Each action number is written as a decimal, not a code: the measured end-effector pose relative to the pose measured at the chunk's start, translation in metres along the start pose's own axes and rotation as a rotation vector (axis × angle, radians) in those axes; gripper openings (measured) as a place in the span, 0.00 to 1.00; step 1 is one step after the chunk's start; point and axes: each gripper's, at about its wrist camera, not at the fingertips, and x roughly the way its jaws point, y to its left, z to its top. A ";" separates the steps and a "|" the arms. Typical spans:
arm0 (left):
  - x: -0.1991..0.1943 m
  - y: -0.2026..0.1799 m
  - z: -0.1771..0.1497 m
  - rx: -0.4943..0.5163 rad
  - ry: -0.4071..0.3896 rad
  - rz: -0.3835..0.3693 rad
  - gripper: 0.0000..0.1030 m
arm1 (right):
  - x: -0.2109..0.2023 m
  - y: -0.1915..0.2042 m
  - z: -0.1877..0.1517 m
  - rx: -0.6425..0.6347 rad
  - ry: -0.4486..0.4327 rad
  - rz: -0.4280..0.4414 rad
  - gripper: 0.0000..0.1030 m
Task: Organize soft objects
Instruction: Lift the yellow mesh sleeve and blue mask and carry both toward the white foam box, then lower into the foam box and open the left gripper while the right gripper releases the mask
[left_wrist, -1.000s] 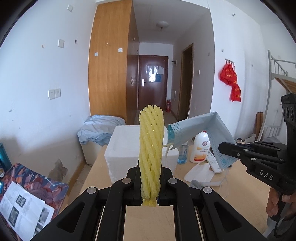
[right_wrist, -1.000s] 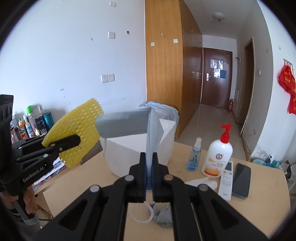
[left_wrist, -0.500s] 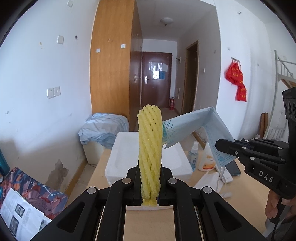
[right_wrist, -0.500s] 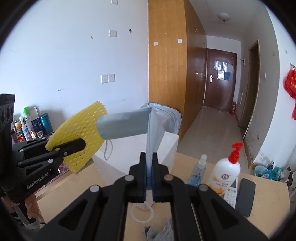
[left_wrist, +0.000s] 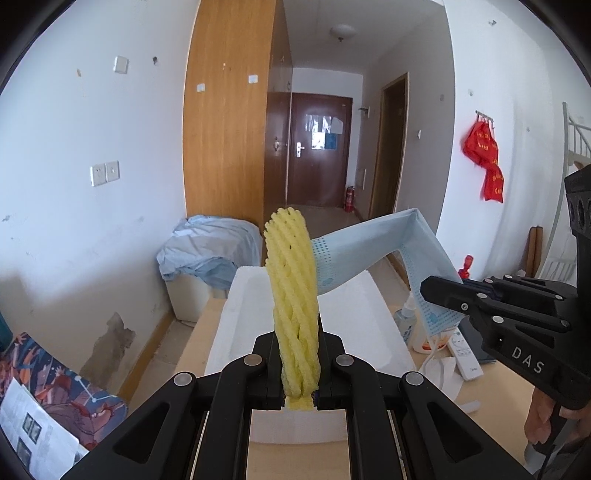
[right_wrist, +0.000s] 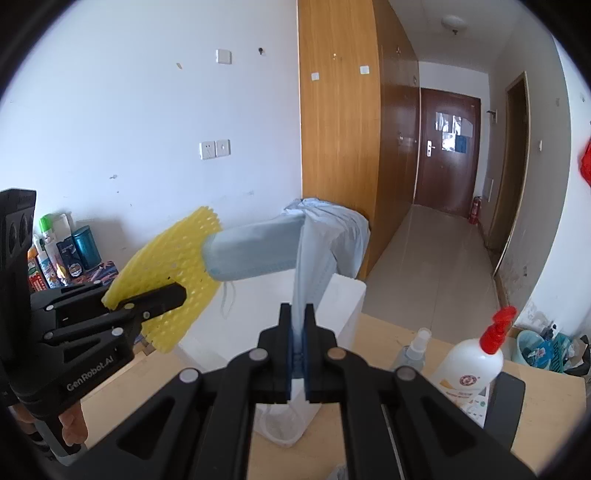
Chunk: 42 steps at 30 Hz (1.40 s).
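Yellow foam fruit net (left_wrist: 293, 302) clamped in left tool (left_wrist: 297, 397), face mask (left_wrist: 373, 254) clamped in right tool (right_wrist: 298, 363); both held up over white foam box (left_wrist: 369, 332) ahead. Neither's stowed yet; drop-off remains.

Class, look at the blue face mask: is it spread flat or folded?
Folded. The face mask bends sharply at its middle, one half rising from the right gripper, the other reaching sideways.

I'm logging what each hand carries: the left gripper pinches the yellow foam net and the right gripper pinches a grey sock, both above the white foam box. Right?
Not quite: the right gripper pinches a blue face mask, not a sock, as the right wrist view shows. The left gripper does pinch the yellow foam net, above the white foam box.
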 end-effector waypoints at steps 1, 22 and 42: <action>0.004 0.001 0.001 -0.003 0.005 -0.001 0.09 | 0.002 -0.001 0.000 0.001 0.004 0.000 0.06; 0.055 0.003 0.002 -0.008 0.098 -0.003 0.09 | 0.022 -0.011 0.006 0.017 0.043 -0.006 0.06; 0.055 0.012 0.005 0.006 0.059 0.093 0.93 | 0.022 -0.013 0.007 0.032 0.036 -0.020 0.06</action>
